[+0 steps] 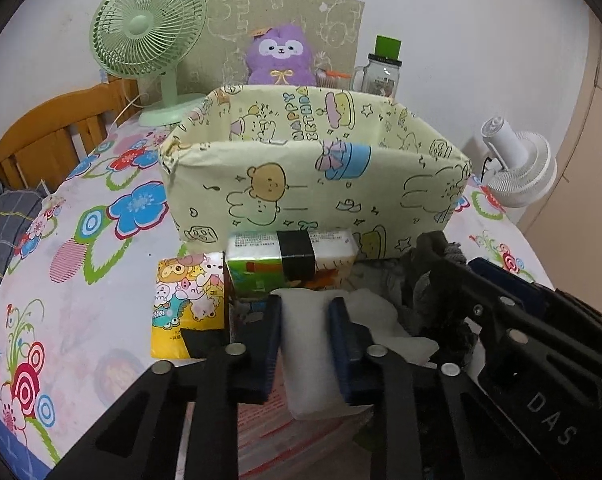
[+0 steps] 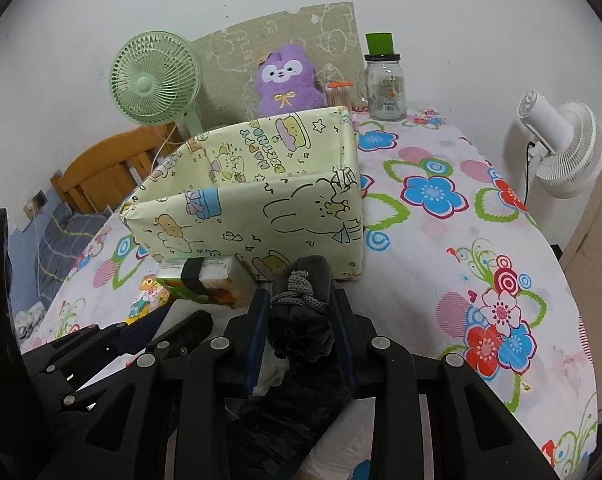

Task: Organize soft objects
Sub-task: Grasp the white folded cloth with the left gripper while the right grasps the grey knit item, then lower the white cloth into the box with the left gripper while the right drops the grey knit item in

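Both jaws gripping soft items in front of the fabric bin [image 1: 313, 196] on the desk [image 2: 441, 248].
I hold the left gripper [image 1: 305, 308] clamped on white padding [image 1: 305, 344], the right gripper [image 2: 301, 300] on a dark bundle [image 2: 301, 308]; next I should lift each over the bin's rim.
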A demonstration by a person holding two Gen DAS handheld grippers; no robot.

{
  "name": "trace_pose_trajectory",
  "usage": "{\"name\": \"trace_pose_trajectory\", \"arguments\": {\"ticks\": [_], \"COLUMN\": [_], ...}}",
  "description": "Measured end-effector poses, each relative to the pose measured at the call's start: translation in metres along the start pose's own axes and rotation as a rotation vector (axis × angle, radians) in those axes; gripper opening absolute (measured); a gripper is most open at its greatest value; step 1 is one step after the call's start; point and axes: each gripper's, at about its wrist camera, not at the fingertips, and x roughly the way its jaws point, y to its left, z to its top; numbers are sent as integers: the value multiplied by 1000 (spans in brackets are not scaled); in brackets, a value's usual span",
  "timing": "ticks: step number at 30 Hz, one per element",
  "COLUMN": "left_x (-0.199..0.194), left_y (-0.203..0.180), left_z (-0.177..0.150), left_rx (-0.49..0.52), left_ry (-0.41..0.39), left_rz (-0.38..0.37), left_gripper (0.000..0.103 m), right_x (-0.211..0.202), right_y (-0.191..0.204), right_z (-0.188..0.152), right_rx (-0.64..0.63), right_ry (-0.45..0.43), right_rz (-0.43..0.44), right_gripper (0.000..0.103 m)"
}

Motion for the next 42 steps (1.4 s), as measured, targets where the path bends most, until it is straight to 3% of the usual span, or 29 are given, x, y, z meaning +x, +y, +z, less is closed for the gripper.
{"name": "trace_pose_trajectory", "arguments": {"ticks": [27,42], "left_x": [-81,-93], "left_y": [-5,-5], "left_z": [29,58], "left_rx": [40,67], "left_ry": [-154,-214], "left_rz": [-8,-11], "left_gripper": [17,17], "right_x": [-73,-82], "right_y": [24,28], "right_z": [28,60], "right_rx": [-33,-42], "right_ry": [-131,-176], "right_rz": [-35,-37], "right_gripper": [34,34]}}
